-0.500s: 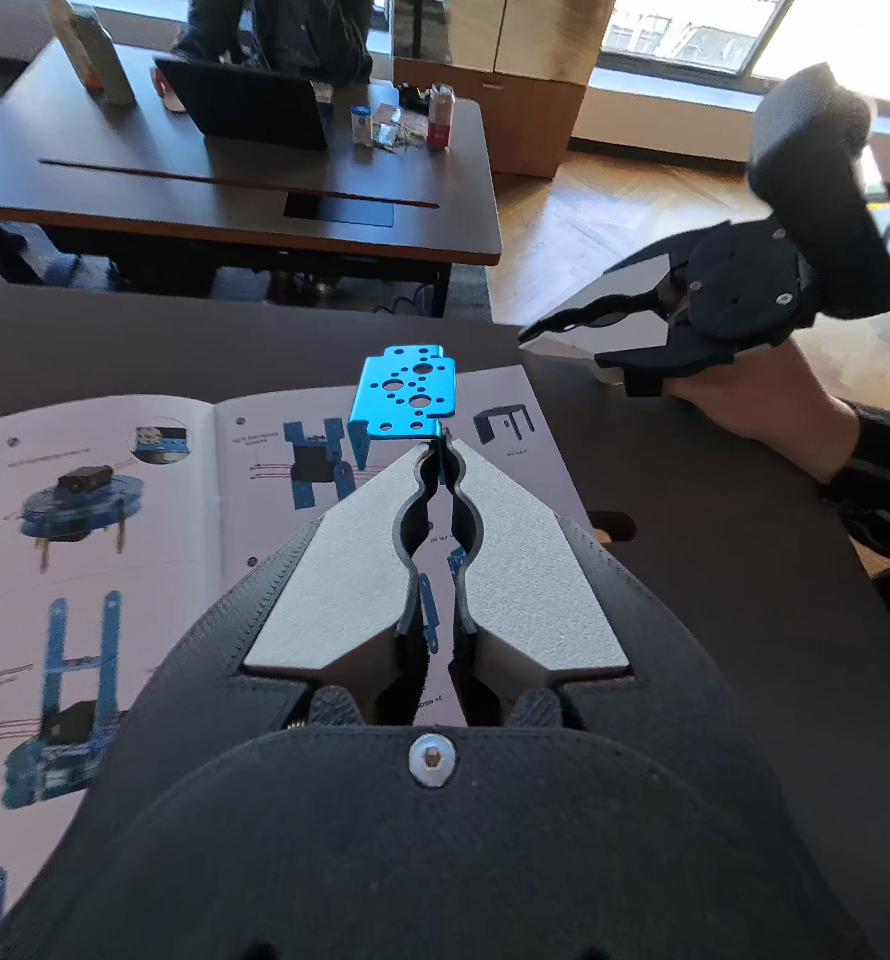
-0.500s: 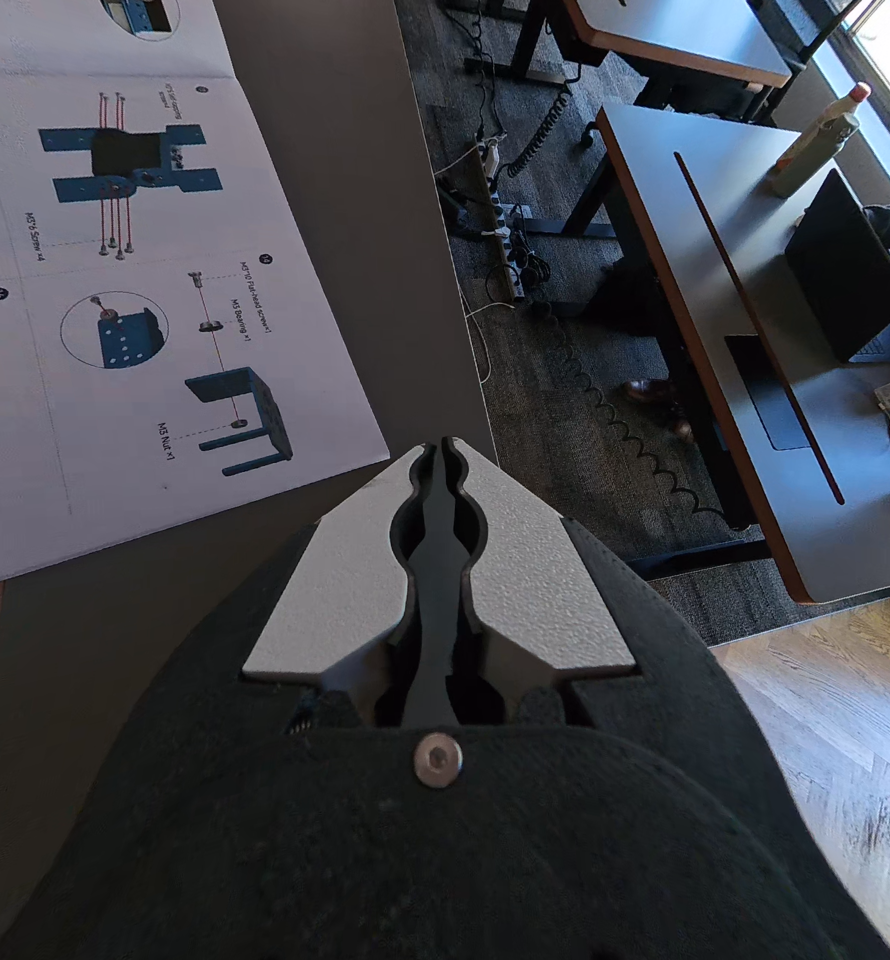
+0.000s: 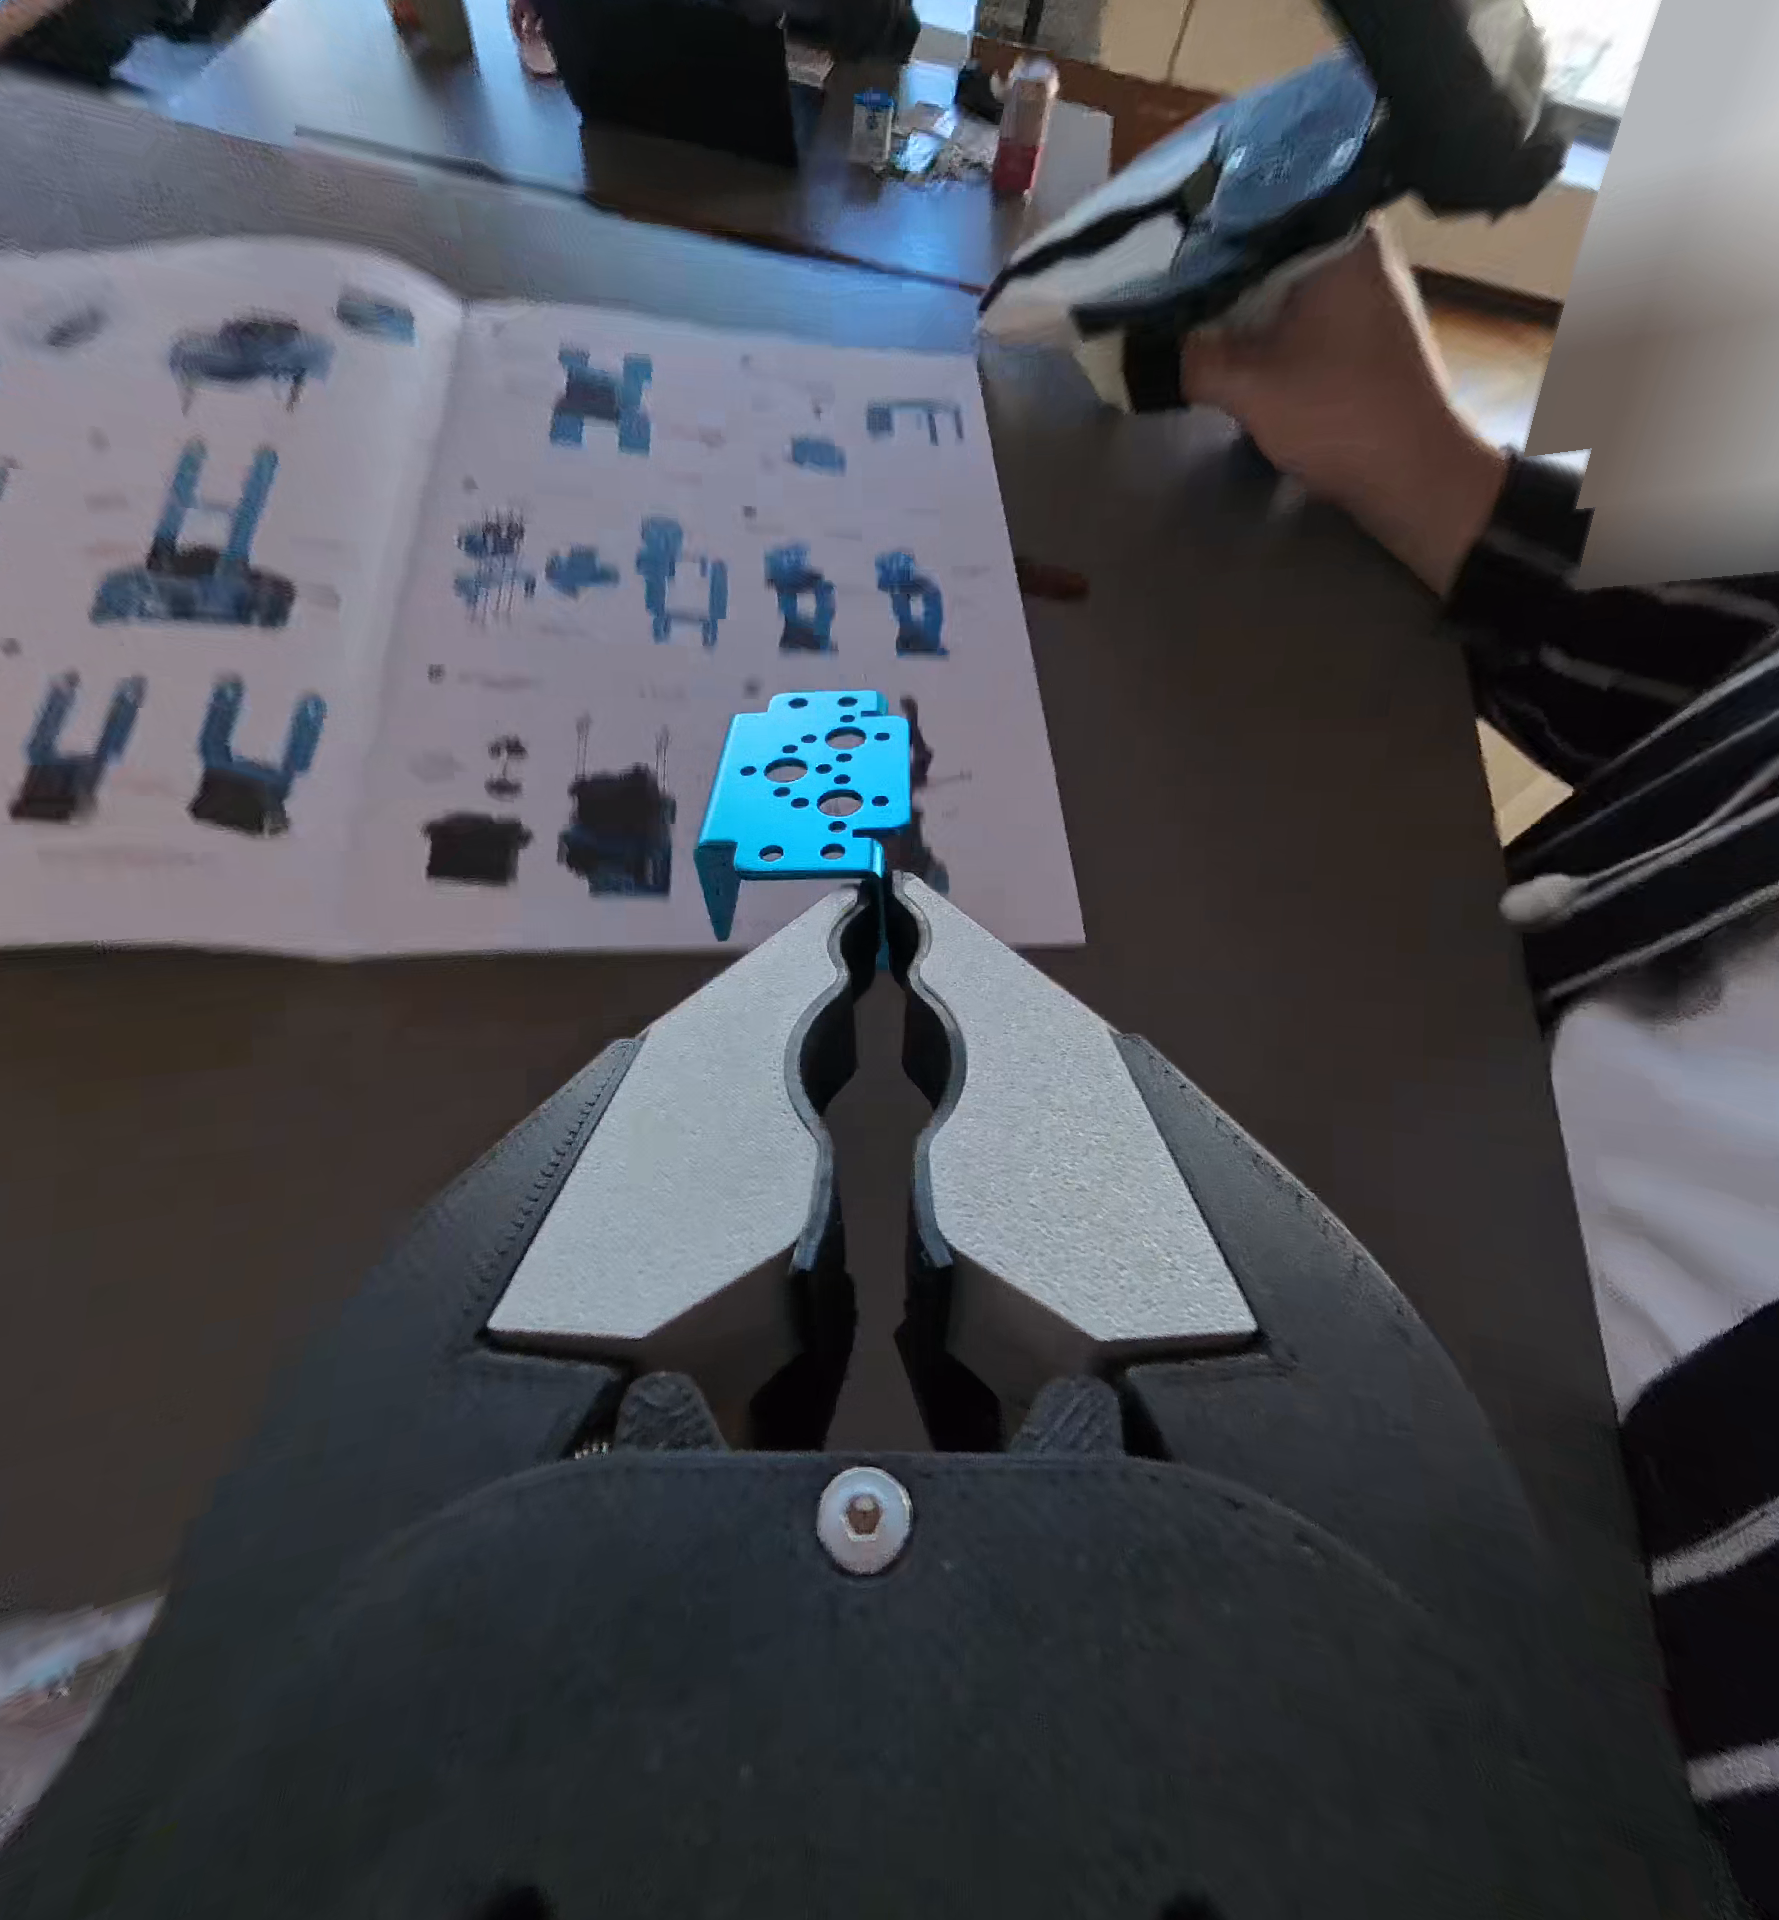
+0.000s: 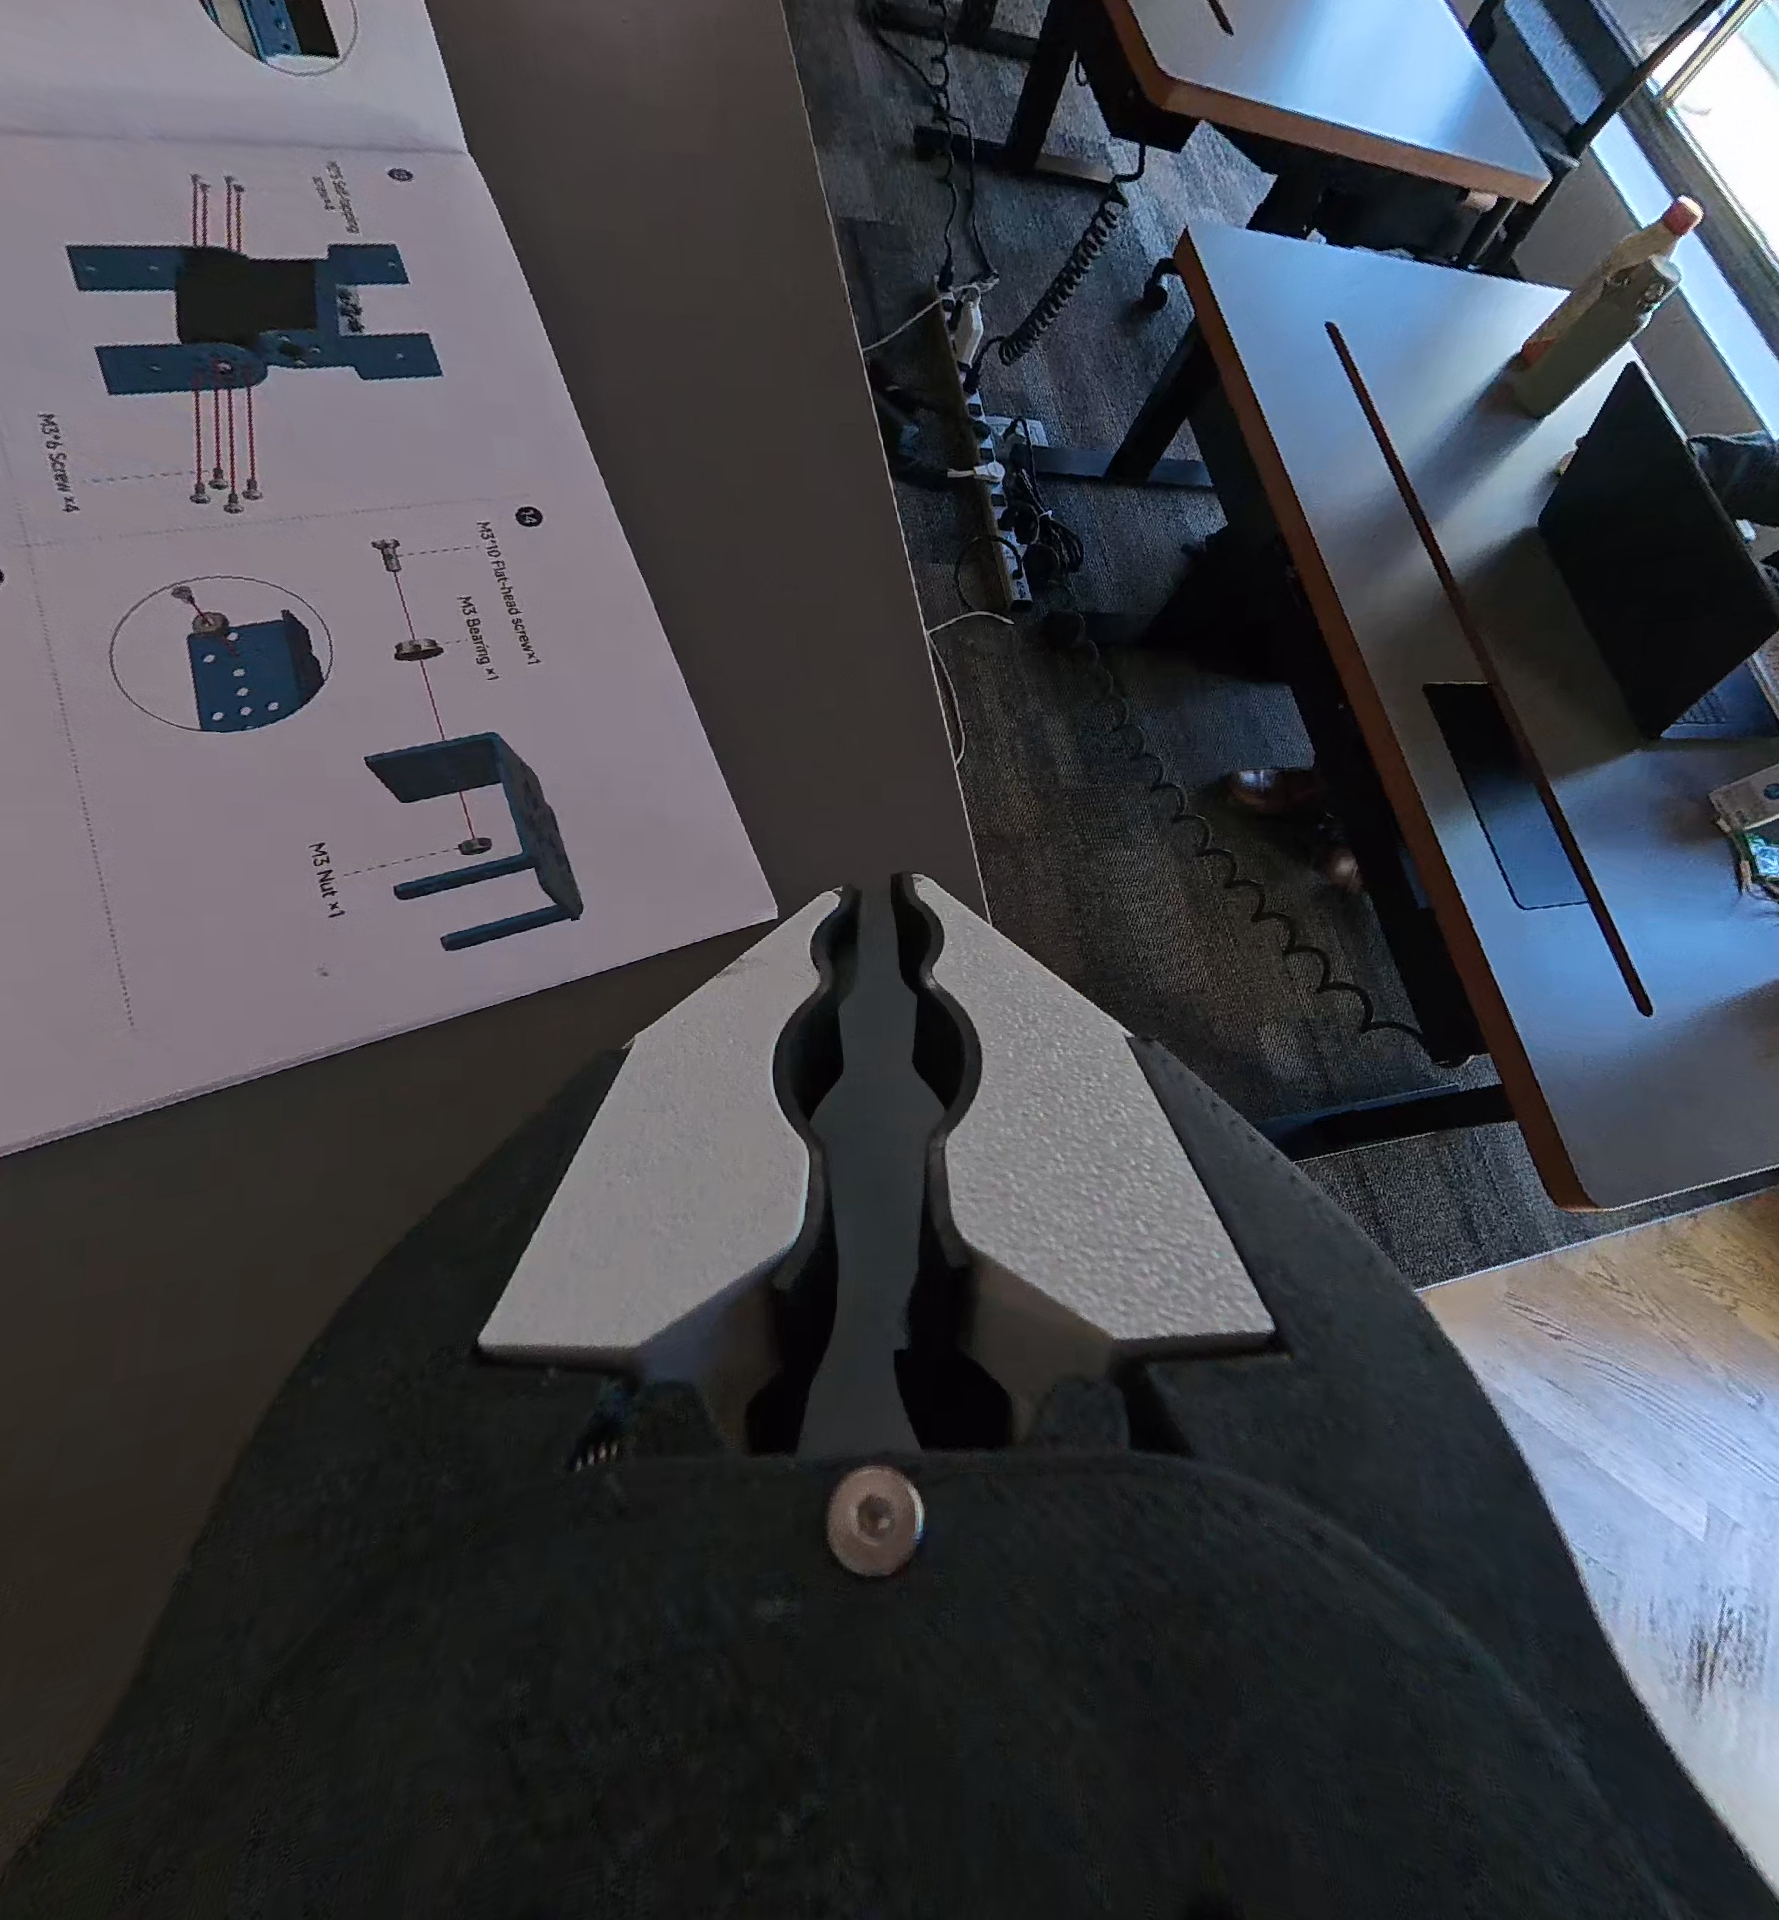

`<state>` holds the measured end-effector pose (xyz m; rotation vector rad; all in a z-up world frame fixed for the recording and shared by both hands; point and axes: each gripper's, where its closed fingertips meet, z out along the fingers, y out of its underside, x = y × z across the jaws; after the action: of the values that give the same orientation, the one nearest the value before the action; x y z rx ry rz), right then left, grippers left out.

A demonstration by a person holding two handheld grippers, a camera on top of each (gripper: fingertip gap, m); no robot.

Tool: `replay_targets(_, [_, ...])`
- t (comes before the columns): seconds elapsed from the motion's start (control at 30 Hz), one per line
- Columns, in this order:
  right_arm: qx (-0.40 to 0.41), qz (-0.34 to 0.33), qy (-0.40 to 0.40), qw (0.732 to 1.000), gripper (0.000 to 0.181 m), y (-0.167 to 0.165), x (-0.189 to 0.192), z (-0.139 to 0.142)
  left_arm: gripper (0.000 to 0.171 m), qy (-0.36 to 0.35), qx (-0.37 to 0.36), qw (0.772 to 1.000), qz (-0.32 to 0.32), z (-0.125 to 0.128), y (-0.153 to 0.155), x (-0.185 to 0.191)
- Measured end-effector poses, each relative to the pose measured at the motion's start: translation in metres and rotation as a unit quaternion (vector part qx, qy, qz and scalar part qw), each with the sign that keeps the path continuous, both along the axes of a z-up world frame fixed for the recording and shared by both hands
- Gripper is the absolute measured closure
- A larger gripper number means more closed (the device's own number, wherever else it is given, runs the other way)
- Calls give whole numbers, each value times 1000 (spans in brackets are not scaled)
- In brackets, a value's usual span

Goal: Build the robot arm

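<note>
Pinching a thin flange at its fingertips, the left gripper (image 3: 877, 896) holds a bright blue anodised metal bracket (image 3: 810, 792), a bent plate drilled with round holes of several sizes, up in the air over the lower right corner of an open white instruction booklet (image 3: 449, 582). The bracket's perforated face lies roughly level and its other flange turns down at the left end. Beneath it, the booklet lies flat on a dark grey-brown tabletop (image 3: 1259, 831); its pages carry blue and black assembly drawings with small captions, blurred in the left wrist view and sharp in the right wrist view, where they show as short part labels and numbered steps. The right gripper (image 4: 872, 883) has its grey fingers drawn together with only a narrow slit between the tips and nothing in it; it hangs just past the booklet's corner, near the table's edge. In the left wrist view that same gripper appears at upper right, held in a person's hand (image 3: 1342, 416) with a dark striped sleeve (image 3: 1633, 665) behind it. Beyond the table stand another dark desk with a wooden edge (image 4: 1467, 582), a black laptop (image 4: 1654, 592), a tall bottle (image 4: 1602, 301), and coiled cables on grey carpet (image 4: 1155, 790).
</note>
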<state>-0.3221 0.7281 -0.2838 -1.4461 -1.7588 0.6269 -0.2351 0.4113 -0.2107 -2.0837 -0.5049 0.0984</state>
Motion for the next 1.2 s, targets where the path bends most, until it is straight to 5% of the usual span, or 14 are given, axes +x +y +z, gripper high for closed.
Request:
replay_targets(0.37, [2, 3, 0, 1000, 175, -1, 0, 0, 171, -18, -70, 997, 3, -58, -48, 36])
replay_targets(1.2, [5, 12, 0, 1000, 175, -4, -1, 0, 169, -69, -134, 989, -6, -77, -68, 42])
